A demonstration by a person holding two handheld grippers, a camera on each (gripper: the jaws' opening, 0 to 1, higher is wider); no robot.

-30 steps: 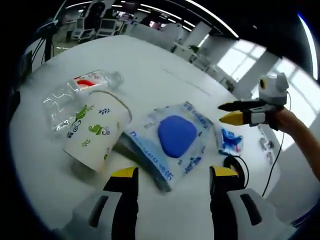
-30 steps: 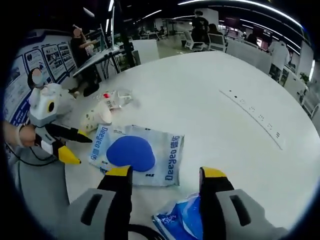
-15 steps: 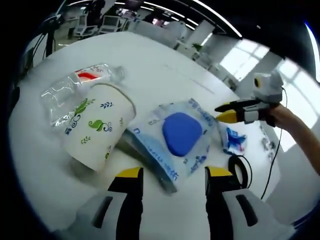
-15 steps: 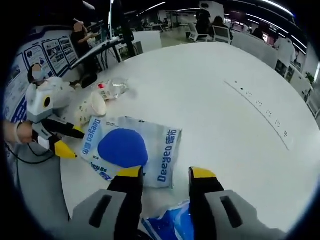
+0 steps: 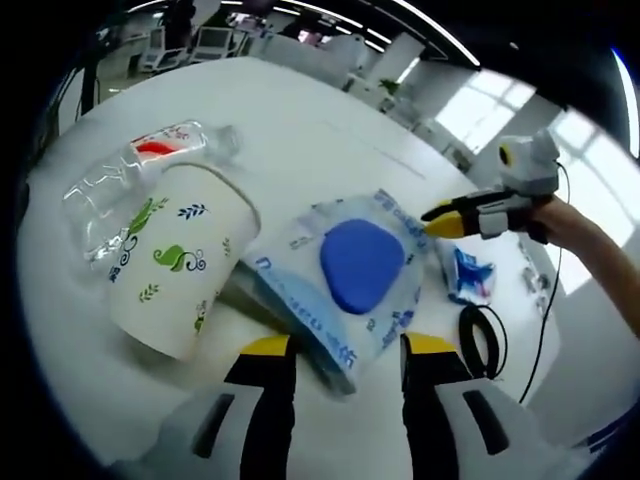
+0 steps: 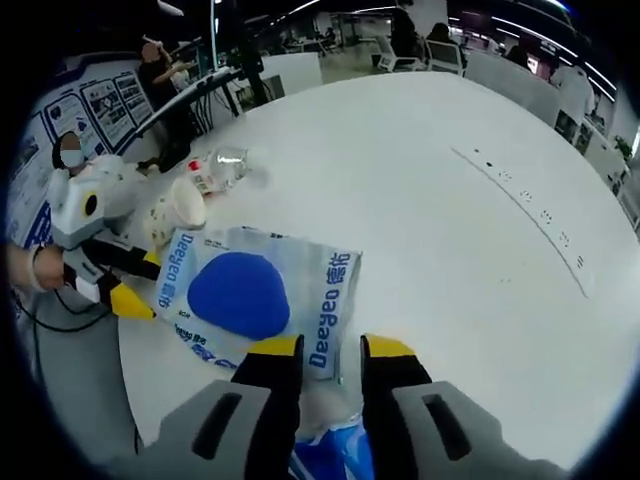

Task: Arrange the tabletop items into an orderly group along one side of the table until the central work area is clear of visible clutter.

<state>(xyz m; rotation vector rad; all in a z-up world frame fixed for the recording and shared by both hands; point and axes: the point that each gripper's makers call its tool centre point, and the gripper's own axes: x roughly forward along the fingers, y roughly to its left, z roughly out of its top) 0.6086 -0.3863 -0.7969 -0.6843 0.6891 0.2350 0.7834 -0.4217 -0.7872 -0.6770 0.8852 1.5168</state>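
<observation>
Round white desk (image 6: 430, 190), items gathered near one edge: paper cup (image 5: 175, 265) on its side touching a clear bottle (image 5: 125, 180), flat pouch (image 5: 350, 270) beside the cup, small blue packet (image 5: 468, 275) just past it. Left gripper (image 5: 340, 350) fingers apart over the pouch's edge, holding nothing. Right gripper (image 6: 328, 350) fingers narrowly parted above the blue packet, grip unclear.

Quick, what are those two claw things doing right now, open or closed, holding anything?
Left gripper: open, empty, above the clear plastic pouch with a blue pad.
Right gripper: nearly closed; whether it grips anything cannot be told.
</observation>
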